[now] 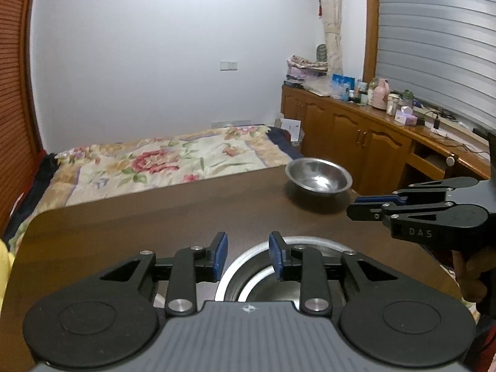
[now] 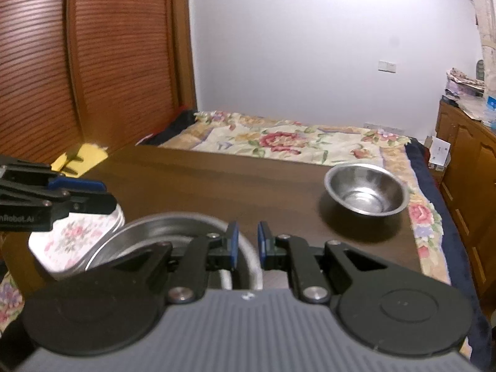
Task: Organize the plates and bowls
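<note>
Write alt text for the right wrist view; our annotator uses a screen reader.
A gripper, fingers nearly together and holding nothing, sits over a large steel bowl on a dark wooden table. A smaller steel bowl stands far right; flowered plates and the other gripper are at left, a bed beyond.

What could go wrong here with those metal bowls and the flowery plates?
1. The small steel bowl sits near the table's far corner beside the bed; a clumsy nudge might push it off.
2. The floral plates also sit close to a table edge, partly under the large steel bowl, so moving that bowl may drag them.
3. The left gripper and right gripper both hover at the large bowl; they may bump each other.
</note>
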